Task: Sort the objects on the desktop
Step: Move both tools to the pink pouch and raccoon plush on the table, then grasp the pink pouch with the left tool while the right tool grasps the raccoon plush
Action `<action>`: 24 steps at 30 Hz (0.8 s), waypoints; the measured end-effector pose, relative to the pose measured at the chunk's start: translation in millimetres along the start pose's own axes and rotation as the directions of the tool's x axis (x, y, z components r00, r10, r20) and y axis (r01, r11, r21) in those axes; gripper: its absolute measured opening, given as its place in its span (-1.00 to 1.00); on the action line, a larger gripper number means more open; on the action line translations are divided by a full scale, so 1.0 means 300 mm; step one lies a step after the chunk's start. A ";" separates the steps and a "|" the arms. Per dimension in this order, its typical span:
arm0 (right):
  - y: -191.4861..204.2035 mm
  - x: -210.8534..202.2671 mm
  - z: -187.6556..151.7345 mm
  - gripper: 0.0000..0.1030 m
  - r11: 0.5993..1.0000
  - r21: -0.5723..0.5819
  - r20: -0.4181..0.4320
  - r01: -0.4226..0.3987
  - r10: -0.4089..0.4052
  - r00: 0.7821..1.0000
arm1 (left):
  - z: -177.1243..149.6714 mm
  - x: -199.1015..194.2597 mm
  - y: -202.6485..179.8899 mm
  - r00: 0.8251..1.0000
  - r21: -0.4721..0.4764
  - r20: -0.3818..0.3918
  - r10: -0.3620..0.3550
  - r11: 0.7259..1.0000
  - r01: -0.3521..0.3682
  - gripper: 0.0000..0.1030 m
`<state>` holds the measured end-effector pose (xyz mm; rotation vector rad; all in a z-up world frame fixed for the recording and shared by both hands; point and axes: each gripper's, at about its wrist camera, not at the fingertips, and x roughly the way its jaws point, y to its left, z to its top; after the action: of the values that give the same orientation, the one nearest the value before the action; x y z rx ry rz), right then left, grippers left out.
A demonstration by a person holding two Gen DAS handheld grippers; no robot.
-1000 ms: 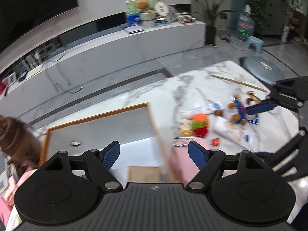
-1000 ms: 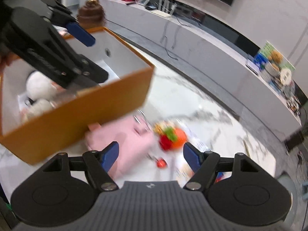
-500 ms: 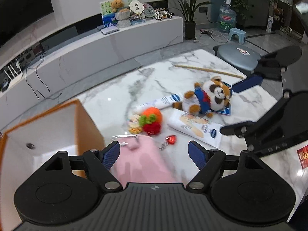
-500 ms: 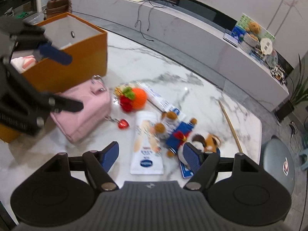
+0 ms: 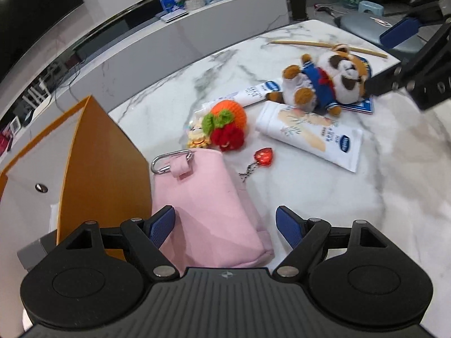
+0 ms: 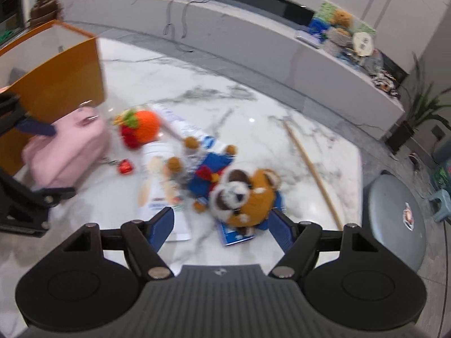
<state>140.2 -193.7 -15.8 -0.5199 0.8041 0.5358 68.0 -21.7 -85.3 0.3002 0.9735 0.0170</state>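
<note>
Both tongs have swung off the orange box (image 5: 104, 152): left tongs (image 5: 225, 226) and right tongs (image 6: 220, 225) gape, empty.

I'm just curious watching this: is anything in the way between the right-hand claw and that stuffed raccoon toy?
Nothing visible blocks it. The right gripper is open, and the plush raccoon lies just ahead of its fingertips on the marble table. The wooden stick lies off to the side, apart from the toy.

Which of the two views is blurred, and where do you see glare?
Right wrist view: motion blur smears the plush raccoon and pink pouch; small glare spot on the marble table. Left wrist view: sharp, with fisheye bending at the edges.
</note>
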 end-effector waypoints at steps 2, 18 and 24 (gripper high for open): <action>-0.024 0.014 0.000 0.46 1.000 0.019 0.027 0.011 -0.011 1.000 | 0.001 0.008 0.007 1.000 -0.018 -0.003 -0.004 1.000 0.004 0.84; -0.013 0.203 -0.001 0.52 0.999 -0.045 0.054 -0.003 0.005 0.999 | 0.003 0.053 -0.018 1.000 0.013 -0.011 -0.022 1.000 0.022 1.00; -0.003 0.222 0.005 0.42 0.998 -0.070 0.037 0.004 -0.002 0.999 | -0.002 0.035 -0.057 0.998 0.078 -0.001 -0.056 0.995 0.056 1.00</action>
<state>180.1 -177.0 -66.5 -0.5745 0.7515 0.5712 71.4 -36.5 -98.6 0.3444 0.9822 -0.0728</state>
